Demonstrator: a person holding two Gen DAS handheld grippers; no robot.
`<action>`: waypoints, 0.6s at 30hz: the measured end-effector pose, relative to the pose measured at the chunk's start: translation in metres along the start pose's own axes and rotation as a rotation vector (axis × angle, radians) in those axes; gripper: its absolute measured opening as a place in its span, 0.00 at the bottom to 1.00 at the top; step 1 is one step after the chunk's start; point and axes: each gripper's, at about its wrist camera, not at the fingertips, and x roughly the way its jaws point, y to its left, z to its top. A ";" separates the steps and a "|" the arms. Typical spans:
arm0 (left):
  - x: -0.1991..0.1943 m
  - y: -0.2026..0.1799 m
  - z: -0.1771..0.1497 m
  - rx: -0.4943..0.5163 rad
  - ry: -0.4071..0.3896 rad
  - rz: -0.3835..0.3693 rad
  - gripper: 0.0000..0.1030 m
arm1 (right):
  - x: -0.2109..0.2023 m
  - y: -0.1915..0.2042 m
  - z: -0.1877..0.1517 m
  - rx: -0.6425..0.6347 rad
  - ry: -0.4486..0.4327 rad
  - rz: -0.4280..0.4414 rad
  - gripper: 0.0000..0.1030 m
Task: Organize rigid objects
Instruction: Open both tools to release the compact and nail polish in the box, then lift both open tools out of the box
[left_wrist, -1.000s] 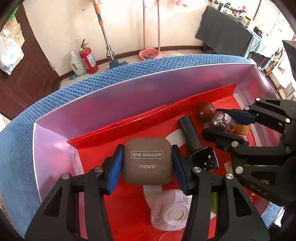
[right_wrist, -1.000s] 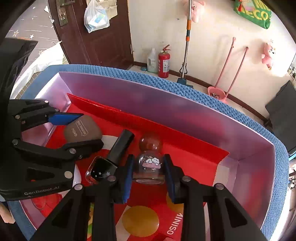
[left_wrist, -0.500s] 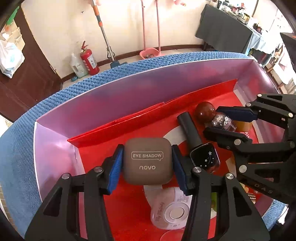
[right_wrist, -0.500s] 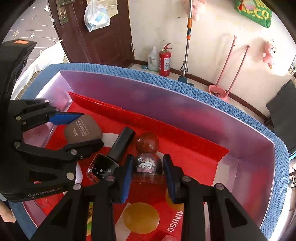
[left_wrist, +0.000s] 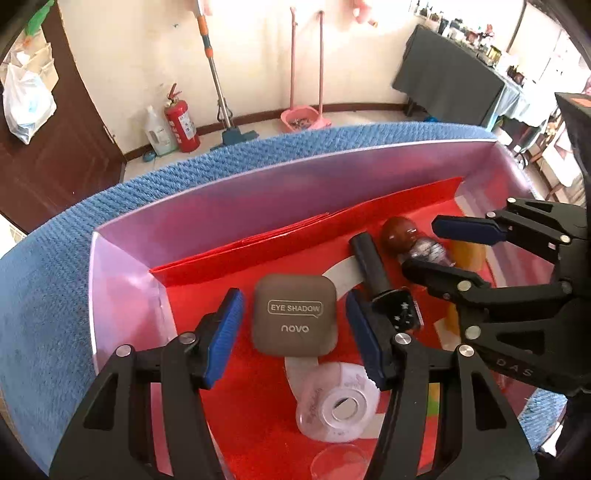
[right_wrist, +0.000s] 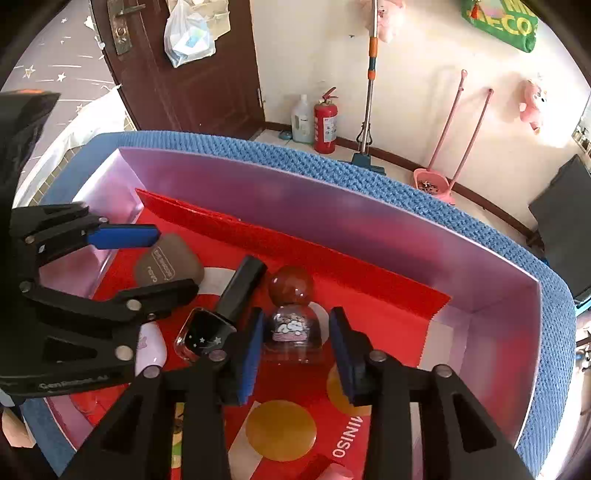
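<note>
A brown eye shadow case (left_wrist: 294, 320) lies on the red floor of the pink box (left_wrist: 207, 218). My left gripper (left_wrist: 291, 334) is open, its blue pads apart from the case on both sides. A clear perfume bottle with a brown ball cap (right_wrist: 290, 325) lies between the open pads of my right gripper (right_wrist: 297, 345), which are off the glass. A black-capped bottle with stars (right_wrist: 221, 317) lies between the case (right_wrist: 168, 264) and the perfume bottle. The right gripper also shows in the left wrist view (left_wrist: 443, 247), the left gripper in the right wrist view (right_wrist: 162, 258).
A round pale pink container (left_wrist: 338, 402) lies just in front of the eye shadow case. The box stands on a blue knitted cloth (left_wrist: 48, 295). Its pink walls (right_wrist: 332, 218) rise behind and beside the objects. A red folded liner (right_wrist: 295, 251) runs along the back wall.
Both grippers have opened: the left let go of the eye shadow case, the right let go of the perfume bottle. Both objects now lie on the box floor.
</note>
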 end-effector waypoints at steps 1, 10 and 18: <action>-0.004 -0.001 -0.001 0.000 -0.009 0.000 0.54 | -0.002 -0.001 0.000 0.003 -0.005 -0.004 0.47; -0.047 -0.007 -0.011 -0.016 -0.121 -0.003 0.68 | -0.031 0.000 -0.004 0.016 -0.057 -0.026 0.61; -0.086 -0.015 -0.037 -0.037 -0.246 -0.008 0.69 | -0.085 0.005 -0.028 0.033 -0.164 -0.061 0.78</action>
